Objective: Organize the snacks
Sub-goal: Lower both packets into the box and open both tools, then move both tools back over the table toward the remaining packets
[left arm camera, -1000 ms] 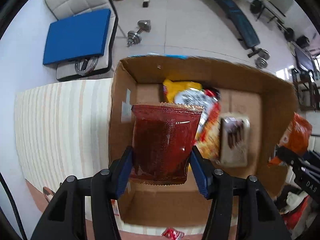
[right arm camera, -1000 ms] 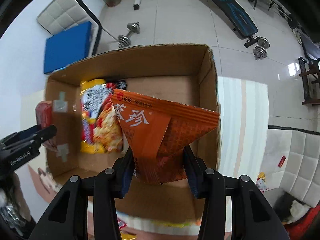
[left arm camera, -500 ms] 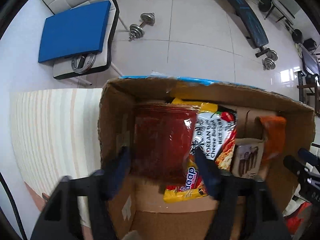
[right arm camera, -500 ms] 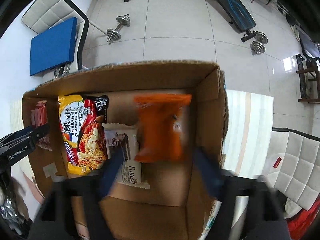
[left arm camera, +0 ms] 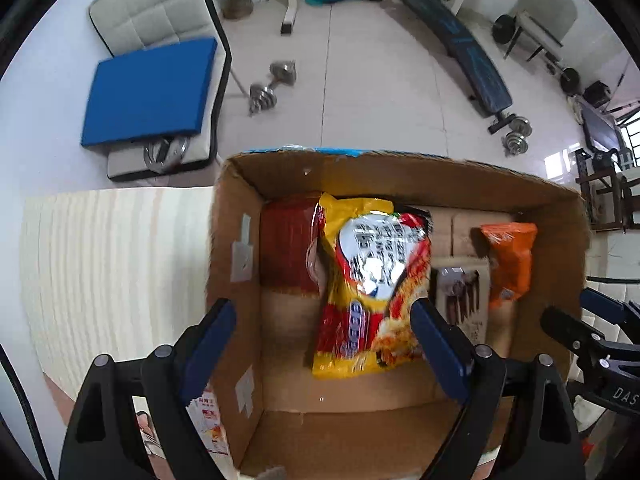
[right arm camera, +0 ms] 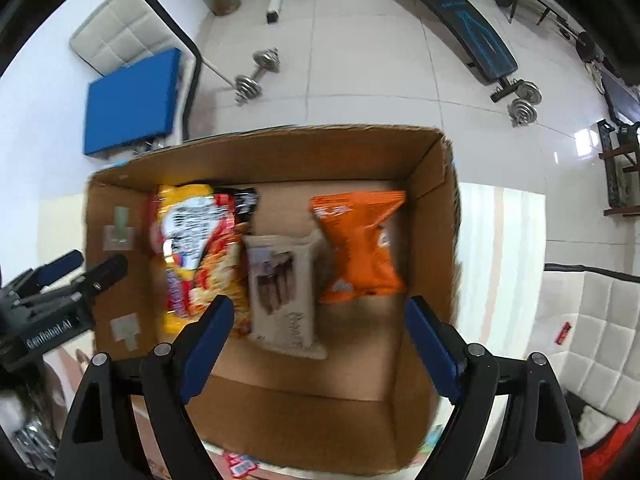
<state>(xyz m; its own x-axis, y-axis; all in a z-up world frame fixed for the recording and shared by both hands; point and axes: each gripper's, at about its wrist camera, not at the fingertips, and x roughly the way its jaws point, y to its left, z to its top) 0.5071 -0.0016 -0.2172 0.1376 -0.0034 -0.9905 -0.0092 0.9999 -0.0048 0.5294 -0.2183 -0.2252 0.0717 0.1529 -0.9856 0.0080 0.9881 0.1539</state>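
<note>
Both jaws gape empty: from the left wrist, my left gripper (left arm camera: 320,344) hangs over the cardboard box (left arm camera: 400,170), red packet (left arm camera: 286,248) ahead-left; from the right wrist, my right gripper (right arm camera: 318,338) faces the orange packet (right arm camera: 360,240); I judge this a release step, next fetching more snacks.

Both fisheye views look steeply down from close above into the open cardboard box (left arm camera: 400,168) (right arm camera: 280,148), each framed at the bottom by its own claw's two spread fingers. The left wrist view sits over the box's left side, with the striped surface (left arm camera: 112,264) to its left; the right wrist view sits over the right side. They share the box interior, the tiled floor (left arm camera: 360,80) (right arm camera: 360,60), and each catches the other claw at its frame edge.
</note>
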